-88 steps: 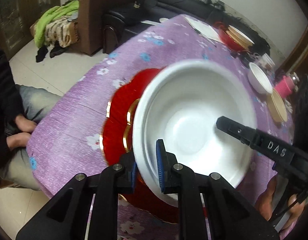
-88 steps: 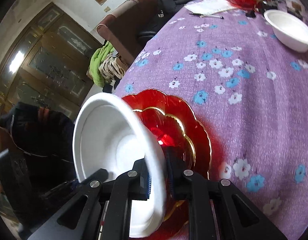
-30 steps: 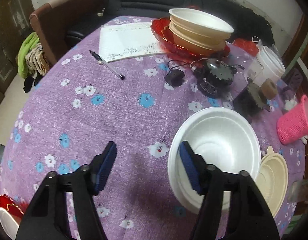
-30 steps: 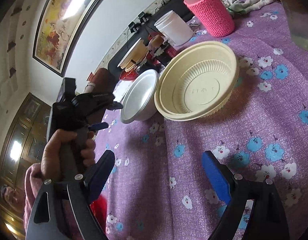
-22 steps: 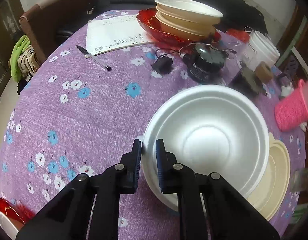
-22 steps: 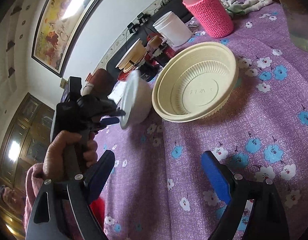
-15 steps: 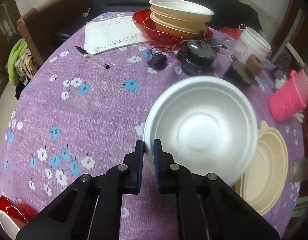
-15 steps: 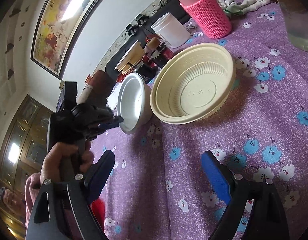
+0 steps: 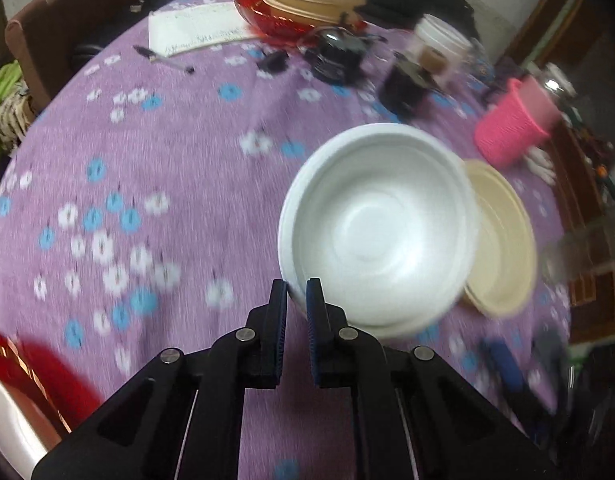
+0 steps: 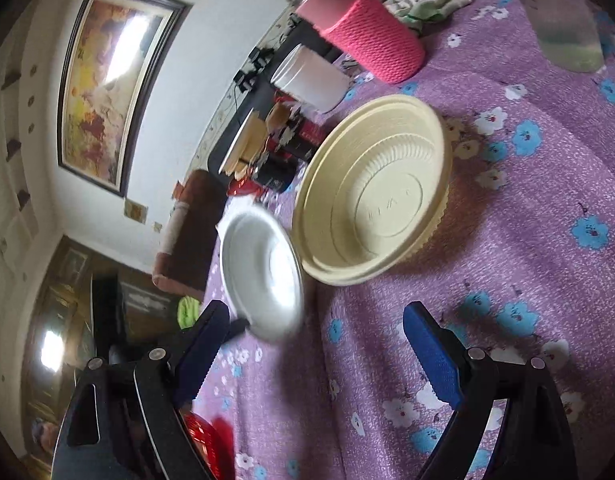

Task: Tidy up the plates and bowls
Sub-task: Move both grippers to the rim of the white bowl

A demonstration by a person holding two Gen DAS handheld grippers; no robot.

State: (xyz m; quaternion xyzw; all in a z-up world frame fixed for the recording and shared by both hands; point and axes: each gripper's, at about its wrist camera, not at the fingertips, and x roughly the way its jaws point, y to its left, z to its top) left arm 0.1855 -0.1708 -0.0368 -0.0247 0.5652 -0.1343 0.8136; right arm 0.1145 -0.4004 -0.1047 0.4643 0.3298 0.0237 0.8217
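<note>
My left gripper (image 9: 296, 300) is shut on the near rim of a white foam bowl (image 9: 381, 224) and holds it tilted above the purple flowered tablecloth (image 9: 155, 152). The same bowl shows in the right wrist view (image 10: 261, 276), left of a beige plastic bowl (image 10: 377, 196) that rests on the table. The beige bowl (image 9: 503, 240) lies just behind and right of the white one. My right gripper (image 10: 313, 354) is open and empty, near the beige bowl. A red plate with a white bowl (image 9: 11, 396) sits at the near left.
A stack of beige bowls on a red plate (image 9: 307, 4) stands at the far side. A pink knitted bottle (image 9: 515, 124), a white jar (image 9: 439, 48), black gadgets (image 9: 335, 56), paper and a pen (image 9: 163, 58) lie around. A clear glass (image 10: 563, 20) is at the right.
My left gripper closed on the white bowl's rim, lifted it off the table and is carrying it back toward me and to the left. My right gripper stayed open and moved closer to the beige bowl.
</note>
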